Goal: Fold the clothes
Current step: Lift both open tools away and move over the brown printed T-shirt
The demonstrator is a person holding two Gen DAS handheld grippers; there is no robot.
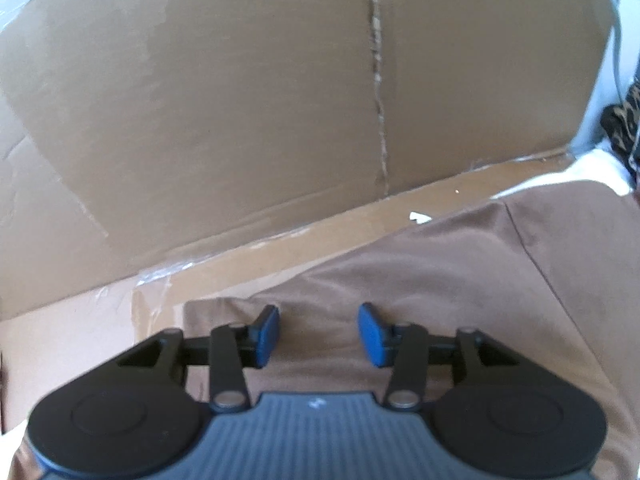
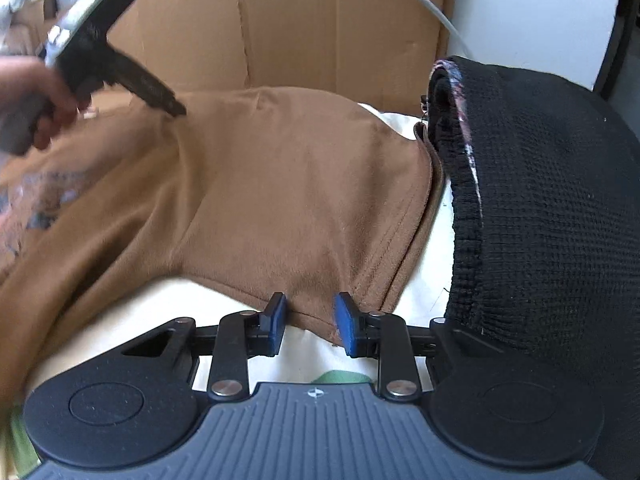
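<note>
1. The brown garment (image 2: 280,184) lies spread on a cream-covered surface (image 2: 192,304), with a cardboard wall (image 2: 320,24) at the far side.
2. The right gripper (image 2: 310,322) hangs at the garment's near hem, its blue pads spread wide and gripping nothing.
3. Only the right wrist view shows the black knit garment (image 2: 552,208) on the right and a hand (image 2: 32,104) at far left.
4. The left gripper (image 1: 319,334) hovers over brown cloth, pads wide apart, empty; its view adds the cardboard floor (image 1: 304,248).

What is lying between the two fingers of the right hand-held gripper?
In the right wrist view, the hem edge of the brown garment lies between the open fingers of the right hand-held gripper, over the cream surface.
</note>
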